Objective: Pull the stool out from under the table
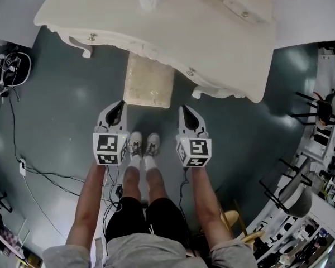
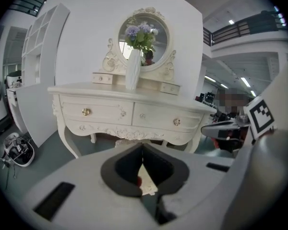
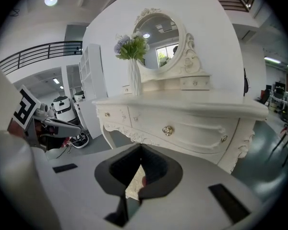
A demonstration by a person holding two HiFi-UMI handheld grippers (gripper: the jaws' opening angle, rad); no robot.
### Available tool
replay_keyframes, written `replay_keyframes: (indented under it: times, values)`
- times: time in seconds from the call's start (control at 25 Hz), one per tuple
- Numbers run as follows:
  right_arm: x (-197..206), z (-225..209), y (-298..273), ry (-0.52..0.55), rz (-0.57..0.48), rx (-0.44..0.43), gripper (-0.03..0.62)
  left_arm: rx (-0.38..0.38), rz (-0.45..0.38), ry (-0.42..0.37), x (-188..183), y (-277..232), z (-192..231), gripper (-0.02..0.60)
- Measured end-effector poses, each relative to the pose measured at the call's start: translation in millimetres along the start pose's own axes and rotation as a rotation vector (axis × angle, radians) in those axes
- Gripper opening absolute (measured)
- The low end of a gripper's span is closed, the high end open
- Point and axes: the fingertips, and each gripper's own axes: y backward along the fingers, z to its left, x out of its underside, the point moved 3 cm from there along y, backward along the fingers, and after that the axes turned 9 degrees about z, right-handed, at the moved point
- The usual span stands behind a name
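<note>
Both my claws are pinched shut with nothing in them, the left claw (image 1: 120, 105) and right claw (image 1: 185, 110) hanging just short of the stool (image 1: 149, 81). The stool sits on the floor, its far half tucked under the front edge of the dressing table (image 1: 156, 21), between the front legs (image 2: 68, 140).

My worry is closed jaws: if I reach in like this I'll only shove the seat further under. Its frame is hidden from me, so where to grip is probably a guess. Pulling harder on one side would skew it into a leg and jolt the tabletop, where a tall vase (image 2: 132, 71) holding flowers (image 2: 140, 34) could tip. My shoes (image 1: 143, 144) stand right in the stool's path, and cables (image 1: 42, 175) trail on the floor behind me.

The drawers (image 2: 97, 112) are shut, their contents unseen
</note>
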Motion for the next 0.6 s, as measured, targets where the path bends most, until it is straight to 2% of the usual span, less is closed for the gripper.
replay_keyframes:
  times: [0.24, 0.48, 0.6]
  values:
    - [49.7, -12.0, -40.5, 0.011, 0.036, -0.02, 0.012, -0.01, -0.008, 0.012, 41.2, -44.2, 7.9, 0.005]
    - [103.7, -17.4, -83.6, 0.021, 0.051, -0.053, 0.012, -0.01, 0.013, 0.059, 85.4, -87.3, 15.6, 0.005]
    - [125.0, -20.2, -105.1, 0.022, 0.05, -0.052, 0.012, -0.018, 0.025, 0.056, 103.1, -108.4, 18.8, 0.005]
